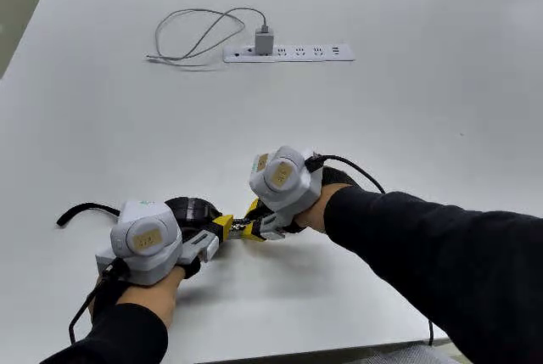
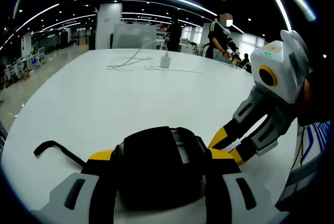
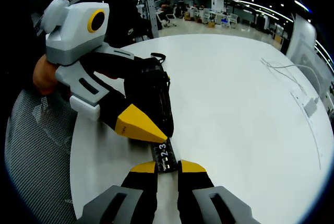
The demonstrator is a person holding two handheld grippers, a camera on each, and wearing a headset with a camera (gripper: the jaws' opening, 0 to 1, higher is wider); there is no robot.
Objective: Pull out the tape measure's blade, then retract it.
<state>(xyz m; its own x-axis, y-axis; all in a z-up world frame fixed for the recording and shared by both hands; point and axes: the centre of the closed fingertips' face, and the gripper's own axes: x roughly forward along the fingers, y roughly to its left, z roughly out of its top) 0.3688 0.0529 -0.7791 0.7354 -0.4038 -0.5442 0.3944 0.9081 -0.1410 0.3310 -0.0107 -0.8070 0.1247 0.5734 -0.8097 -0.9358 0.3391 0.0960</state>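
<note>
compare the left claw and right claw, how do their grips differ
The left claw is spread wide around the black case; the right claw is pinched nearly closed on the thin blade. The left claw's load is bulky, the right claw's flat. Both have yellow tips and are holding something.

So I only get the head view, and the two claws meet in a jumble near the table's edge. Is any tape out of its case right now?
Observer: Yes. The right gripper view shows a short piece of blade sticking out of the tape measure, with printed numbers on it.
Visitor: Is something holding that piece?
Observer: The right claw is. Its two yellow tips are closed on the blade's end.
Visitor: And the other one?
Observer: In the left gripper view, the left claw has the black tape measure clamped between its jaws.
</note>
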